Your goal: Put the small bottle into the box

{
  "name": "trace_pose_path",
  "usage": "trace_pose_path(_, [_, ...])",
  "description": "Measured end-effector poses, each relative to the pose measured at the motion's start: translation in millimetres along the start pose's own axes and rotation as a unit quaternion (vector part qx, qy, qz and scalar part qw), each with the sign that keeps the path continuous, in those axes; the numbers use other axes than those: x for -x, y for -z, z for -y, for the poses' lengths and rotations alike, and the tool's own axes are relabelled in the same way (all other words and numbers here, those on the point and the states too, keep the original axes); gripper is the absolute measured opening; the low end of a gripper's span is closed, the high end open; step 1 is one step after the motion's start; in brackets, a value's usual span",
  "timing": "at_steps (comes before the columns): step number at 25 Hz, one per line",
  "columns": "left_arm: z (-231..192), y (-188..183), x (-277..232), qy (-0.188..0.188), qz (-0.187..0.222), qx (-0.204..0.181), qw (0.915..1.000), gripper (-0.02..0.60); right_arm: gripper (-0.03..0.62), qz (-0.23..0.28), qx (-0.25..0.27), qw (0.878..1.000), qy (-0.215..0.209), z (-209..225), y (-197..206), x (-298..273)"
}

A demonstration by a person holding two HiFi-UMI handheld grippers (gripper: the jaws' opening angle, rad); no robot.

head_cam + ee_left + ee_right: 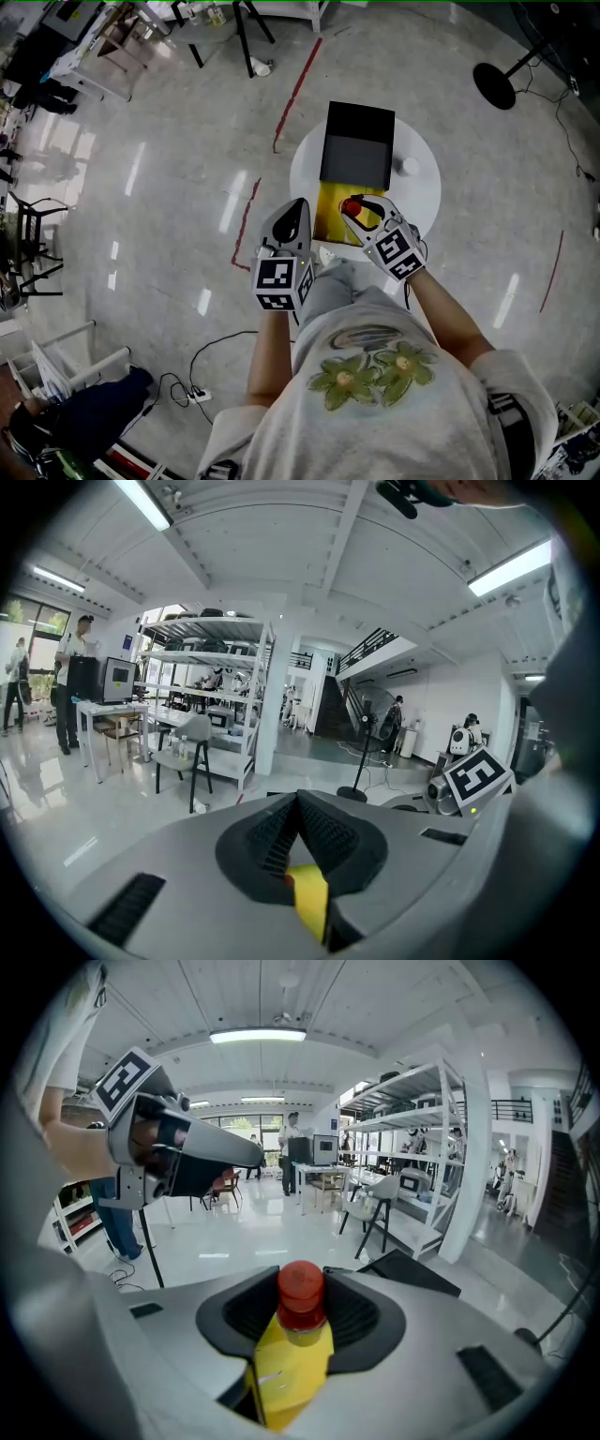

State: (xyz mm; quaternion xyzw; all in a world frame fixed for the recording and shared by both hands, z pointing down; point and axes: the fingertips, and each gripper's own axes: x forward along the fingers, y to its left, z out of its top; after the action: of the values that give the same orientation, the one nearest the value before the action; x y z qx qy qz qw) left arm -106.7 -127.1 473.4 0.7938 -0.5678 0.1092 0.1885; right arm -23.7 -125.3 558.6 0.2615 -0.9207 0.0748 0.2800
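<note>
Small yellow red-capped bottle (pixel 291 1354), clamped in right gripper (pixel 302 1309), hangs seemingly over near edge of open black box (pixel 356 141), not yet inside; left gripper (pixel 298 208) closed.

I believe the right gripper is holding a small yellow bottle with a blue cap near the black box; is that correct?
Not quite: the cap is red, not blue, as the right gripper view shows. The rest stands: the right gripper has its jaws closed on the small yellow bottle near the black box.
</note>
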Motion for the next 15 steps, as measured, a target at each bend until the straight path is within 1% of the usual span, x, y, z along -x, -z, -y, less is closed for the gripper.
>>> trace_pose_path(15, [-10,15,-11,0.001,-0.024,0.001,0.9997,0.0,0.153,-0.023,0.005,1.0,-0.003,6,17,-18])
